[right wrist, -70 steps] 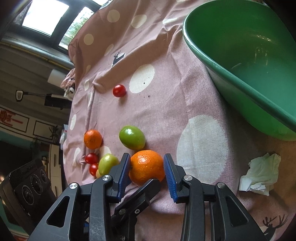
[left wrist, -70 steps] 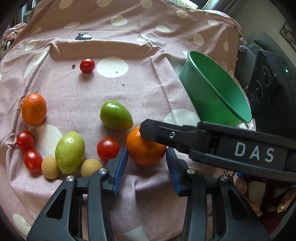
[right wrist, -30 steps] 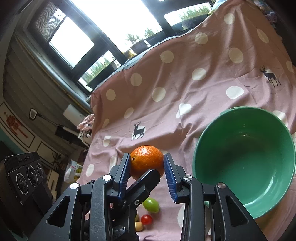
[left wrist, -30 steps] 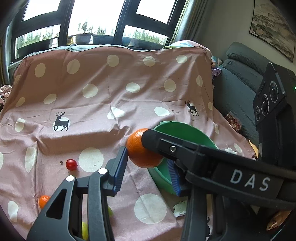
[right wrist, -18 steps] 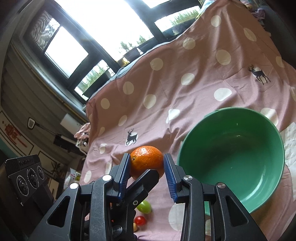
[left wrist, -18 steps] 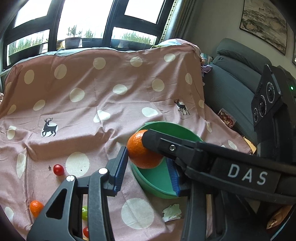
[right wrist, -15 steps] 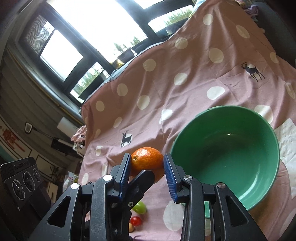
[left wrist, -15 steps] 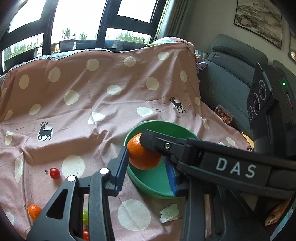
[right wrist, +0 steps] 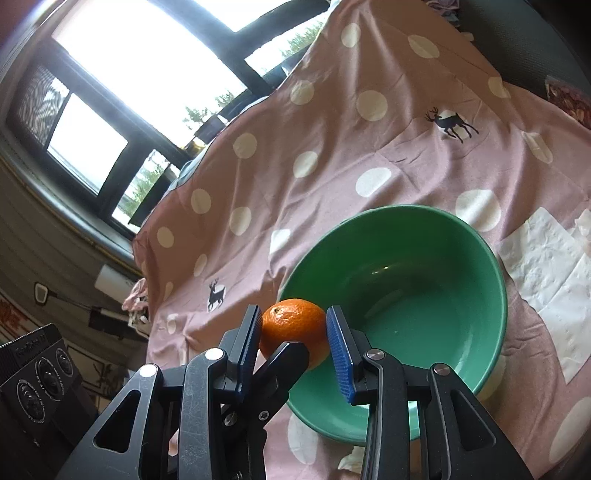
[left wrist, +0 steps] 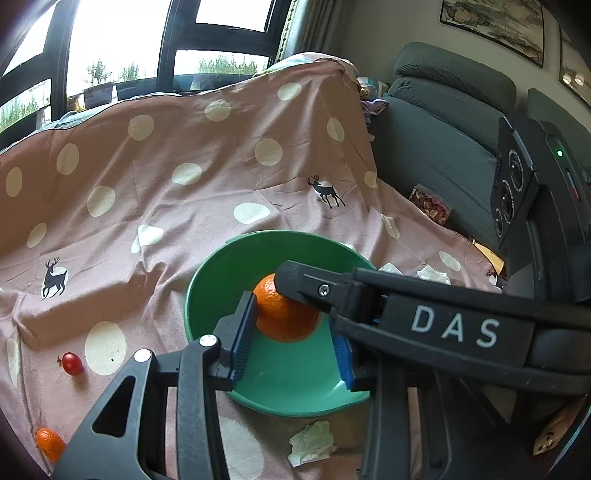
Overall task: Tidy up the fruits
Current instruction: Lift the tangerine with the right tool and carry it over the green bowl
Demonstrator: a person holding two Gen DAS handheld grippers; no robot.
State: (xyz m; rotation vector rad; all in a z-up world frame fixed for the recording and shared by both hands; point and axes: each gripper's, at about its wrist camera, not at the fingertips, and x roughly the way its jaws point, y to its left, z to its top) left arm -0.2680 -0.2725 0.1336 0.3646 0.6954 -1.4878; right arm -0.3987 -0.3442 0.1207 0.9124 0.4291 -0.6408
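A pink cloth [left wrist: 192, 206] with cream dots and deer prints drapes the tabletop. A crumpled tissue [left wrist: 312, 443] lies on it, flat napkins [right wrist: 546, 280] beside. A grey sofa [left wrist: 443, 122], windows [right wrist: 147, 62] and a framed painting [left wrist: 495, 22] stand behind.

An orange [right wrist: 293, 329] — round, bright, dimpled at the stem end — is held in the air over the near rim of a green bowl [right wrist: 443, 229]; the bowl sits upright on the cloth, its hollow bare; a cherry tomato [left wrist: 72, 363] lies well to the bowl's left, and a second orange [left wrist: 50, 444] — partly cut off by the frame — nearer still.
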